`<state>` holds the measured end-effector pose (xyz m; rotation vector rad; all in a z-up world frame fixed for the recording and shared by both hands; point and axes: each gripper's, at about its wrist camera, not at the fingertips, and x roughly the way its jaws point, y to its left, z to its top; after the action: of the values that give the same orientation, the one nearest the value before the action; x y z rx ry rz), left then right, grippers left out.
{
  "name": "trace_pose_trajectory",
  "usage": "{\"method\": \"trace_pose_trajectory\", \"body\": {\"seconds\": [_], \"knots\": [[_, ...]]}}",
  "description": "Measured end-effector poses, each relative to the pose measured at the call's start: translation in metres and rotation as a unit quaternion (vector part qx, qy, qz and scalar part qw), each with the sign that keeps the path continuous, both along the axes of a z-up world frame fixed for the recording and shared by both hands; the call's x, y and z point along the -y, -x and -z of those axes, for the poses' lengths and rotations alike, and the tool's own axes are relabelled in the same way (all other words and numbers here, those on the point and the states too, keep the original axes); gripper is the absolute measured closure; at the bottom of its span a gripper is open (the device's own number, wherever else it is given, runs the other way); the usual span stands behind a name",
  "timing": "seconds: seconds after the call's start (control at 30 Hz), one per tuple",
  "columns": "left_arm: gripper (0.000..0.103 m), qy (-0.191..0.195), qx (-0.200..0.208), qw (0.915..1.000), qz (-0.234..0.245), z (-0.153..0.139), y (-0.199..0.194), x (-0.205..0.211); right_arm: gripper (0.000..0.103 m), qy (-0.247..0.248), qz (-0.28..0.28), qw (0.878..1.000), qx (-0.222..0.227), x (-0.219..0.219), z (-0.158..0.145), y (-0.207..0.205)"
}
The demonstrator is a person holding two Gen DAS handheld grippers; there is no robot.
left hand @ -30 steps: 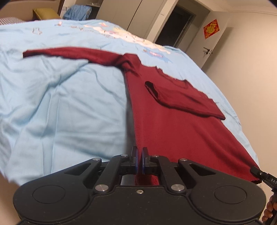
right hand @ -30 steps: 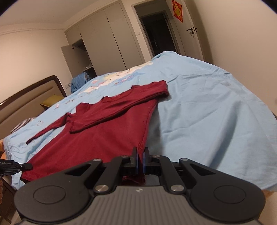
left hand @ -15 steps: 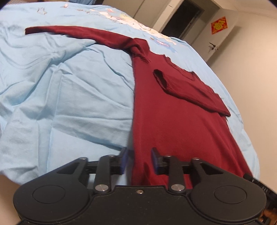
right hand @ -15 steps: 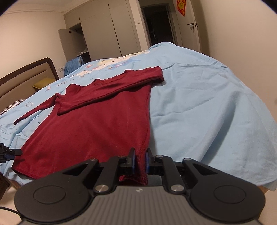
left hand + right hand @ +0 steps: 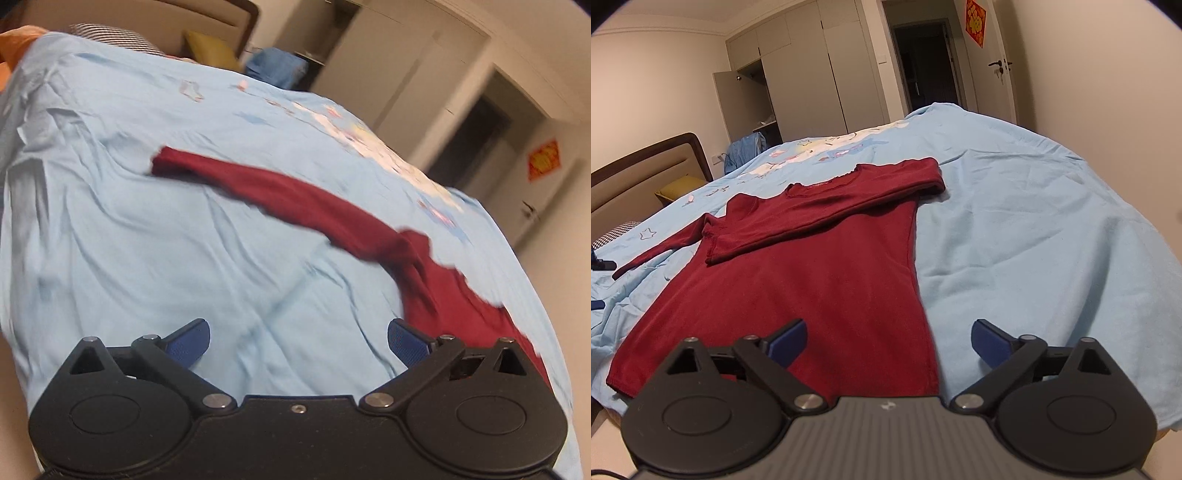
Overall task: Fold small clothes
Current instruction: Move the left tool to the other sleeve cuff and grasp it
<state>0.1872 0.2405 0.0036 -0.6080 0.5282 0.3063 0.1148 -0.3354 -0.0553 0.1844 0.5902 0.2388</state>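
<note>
A dark red long-sleeved top lies flat on the light blue bedsheet. One sleeve is folded across its chest; the other sleeve stretches out over the sheet to the left. My right gripper is open just above the top's hem, with nothing between its blue fingers. My left gripper is open too, over bare sheet to the left of the top's body. That view is blurred by motion.
The bed's near edge runs just below both grippers. A headboard, a yellow cushion and a striped pillow lie at the bed's head. Wardrobes, blue clothes and a doorway stand beyond.
Both grippers were shut on the top's hem corners one second ago. They have opened wide and let the hem go. The left gripper has swung left, away from the top's body.
</note>
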Motion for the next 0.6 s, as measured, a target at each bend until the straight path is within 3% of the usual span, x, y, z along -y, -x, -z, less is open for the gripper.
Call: {"method": "trace_pose_trajectory", "body": {"seconds": [0.23,0.4,0.5,0.6], "knots": [[0.001,0.027,0.028,0.9962,-0.078,0.003,-0.054,-0.081,0.001,0.015,-0.005,1.0,0.002,-0.01,-0.004,-0.005],[0.001,0.066,0.055,0.9882,-0.127,0.019,-0.083,-0.122,0.0,0.027,-0.005,1.0,-0.006,-0.017,-0.006,-0.004],[0.012,0.07,0.077,0.9834,-0.148,0.022,-0.093,-0.13,0.0,0.03,-0.003,0.999,-0.01,-0.019,-0.007,-0.004],[0.036,0.079,0.089,0.9791,-0.165,0.024,-0.1,-0.133,0.0,0.031,-0.003,0.999,-0.014,-0.02,-0.007,-0.004]]}}
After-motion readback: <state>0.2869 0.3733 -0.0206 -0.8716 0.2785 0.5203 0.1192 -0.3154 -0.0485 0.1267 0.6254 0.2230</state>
